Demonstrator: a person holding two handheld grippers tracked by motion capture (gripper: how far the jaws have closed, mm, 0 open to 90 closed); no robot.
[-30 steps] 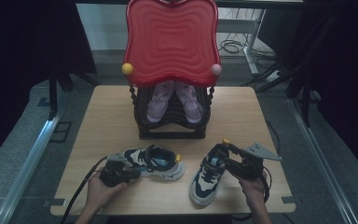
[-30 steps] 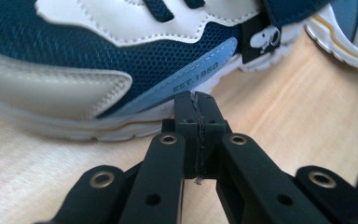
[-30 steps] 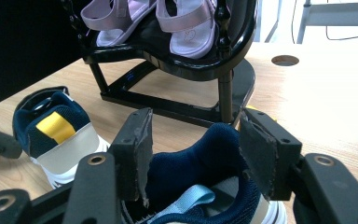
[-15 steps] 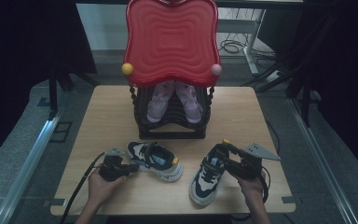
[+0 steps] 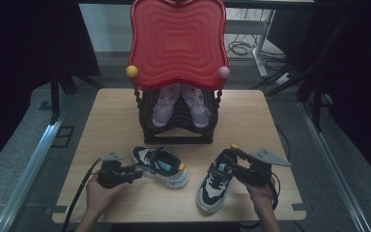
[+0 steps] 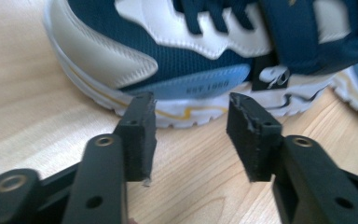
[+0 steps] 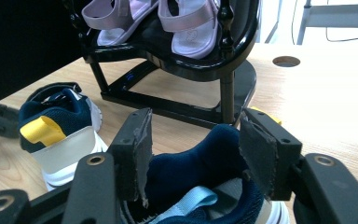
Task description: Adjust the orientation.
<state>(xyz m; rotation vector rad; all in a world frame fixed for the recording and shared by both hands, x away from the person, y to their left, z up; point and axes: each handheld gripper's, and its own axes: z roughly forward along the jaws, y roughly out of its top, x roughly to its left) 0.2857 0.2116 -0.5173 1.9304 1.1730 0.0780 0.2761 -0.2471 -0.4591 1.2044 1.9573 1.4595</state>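
Note:
Two navy, white and cream sneakers lie on the wooden table [image 5: 111, 111]. The left sneaker [image 5: 162, 166] lies on its side, its sole edge toward my left gripper [image 5: 134, 170]. Seen along the left gripper [image 6: 191, 107], the jaws stand open just short of that sneaker's [image 6: 191, 60] side, with nothing between them. The right sneaker [image 5: 215, 181] stands upright with its toe toward the front edge. My right gripper [image 5: 232, 162] is at its heel. In the right gripper view, the gripper [image 7: 193, 126] is open with the padded heel collar [image 7: 205, 163] between its pads.
A black shoe rack [image 5: 178, 133] stands mid-table, holding a pair of lilac sandals [image 5: 178, 104] under a red wavy top [image 5: 176, 43] with yellow and pink knobs. Bare table lies either side of the rack. A cable hole [image 7: 285, 60] is near the right edge.
The left gripper has drawn back a little to the left from the left sneaker, which turned slightly. The right gripper and right sneaker have barely moved.

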